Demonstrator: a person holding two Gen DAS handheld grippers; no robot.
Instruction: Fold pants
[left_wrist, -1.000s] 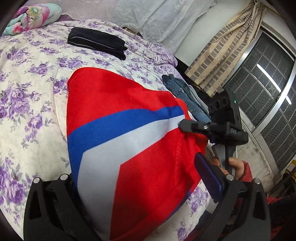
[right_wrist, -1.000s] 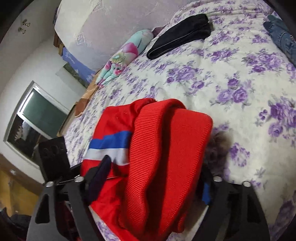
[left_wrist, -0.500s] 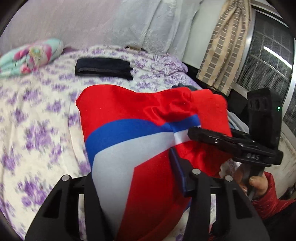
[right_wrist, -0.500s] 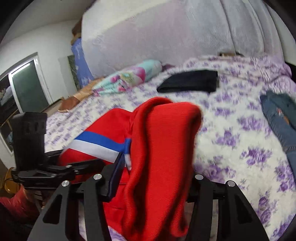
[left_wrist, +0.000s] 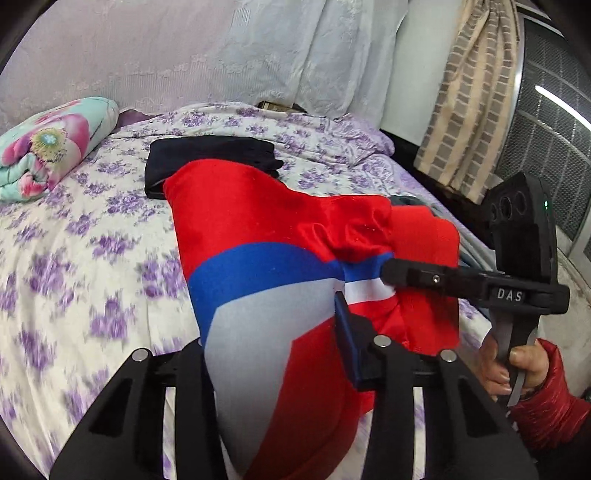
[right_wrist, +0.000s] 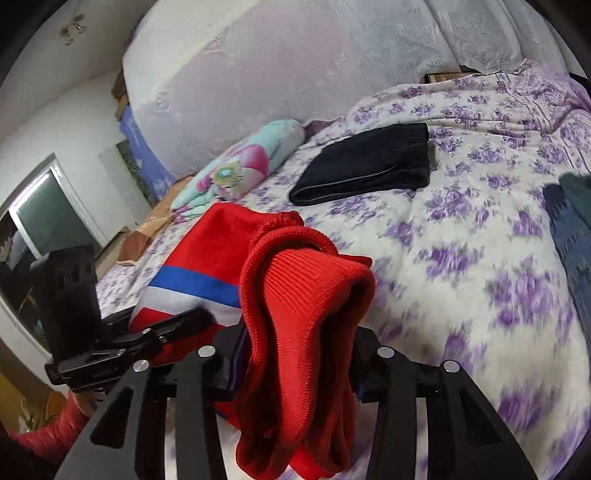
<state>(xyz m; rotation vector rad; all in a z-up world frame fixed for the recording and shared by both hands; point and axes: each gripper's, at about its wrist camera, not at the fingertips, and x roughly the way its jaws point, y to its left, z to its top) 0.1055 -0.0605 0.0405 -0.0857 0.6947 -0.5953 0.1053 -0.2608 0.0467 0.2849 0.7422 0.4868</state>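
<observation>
The left gripper (left_wrist: 275, 354) has its fingers (left_wrist: 349, 343) closing on the red pants (left_wrist: 258, 229), the white and blue panel pinched between them and lifted off the flowered bedspread (left_wrist: 74, 258); to the right a hand (left_wrist: 517, 363) in a red sleeve grips the right gripper (left_wrist: 391, 267), which bites the same cloth; folded black pants (left_wrist: 210, 155) lie behind. From the right wrist, the right gripper (right_wrist: 295, 363) is closing on the ribbed red waistband (right_wrist: 306, 295); the left gripper (right_wrist: 195, 319) clamps the striped part; jeans (right_wrist: 572, 229) lie at the right edge.
</observation>
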